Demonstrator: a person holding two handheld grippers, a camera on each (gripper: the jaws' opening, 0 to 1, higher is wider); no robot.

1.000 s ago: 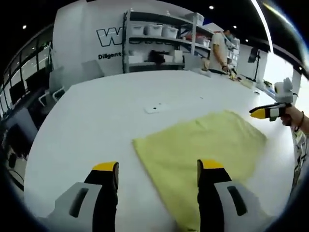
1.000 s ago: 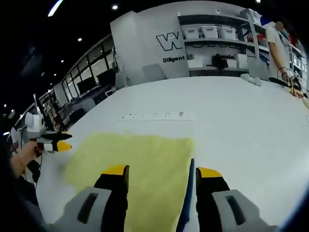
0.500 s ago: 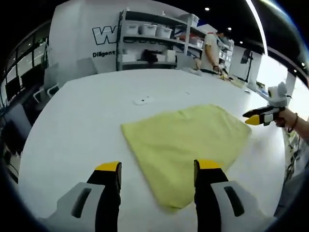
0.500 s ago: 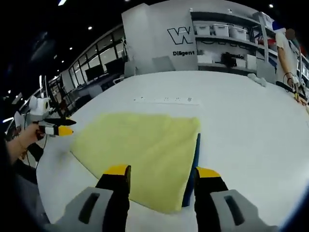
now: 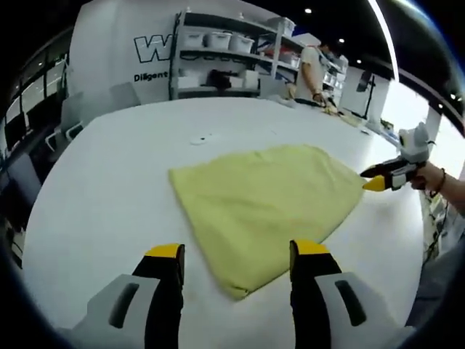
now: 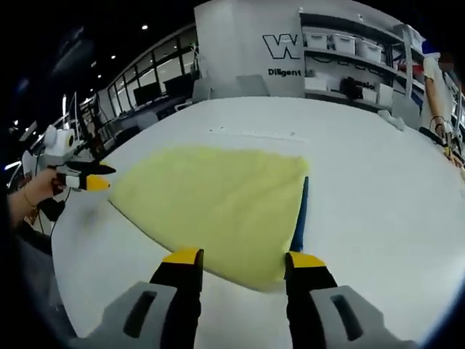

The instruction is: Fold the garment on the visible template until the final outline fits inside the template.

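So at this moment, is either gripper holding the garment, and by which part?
Nothing is held. Both grippers, left and right, have open jaws and sit back from the yellow garment, which lies flat on the white table.

both views look down from opposite sides, sharing the yellow garment (image 5: 265, 200) (image 6: 211, 200) on the white table (image 5: 109, 182)

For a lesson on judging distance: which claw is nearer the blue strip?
Right. The right claw sits just short of the strip; the left claw is beyond the far corner of the cloth.
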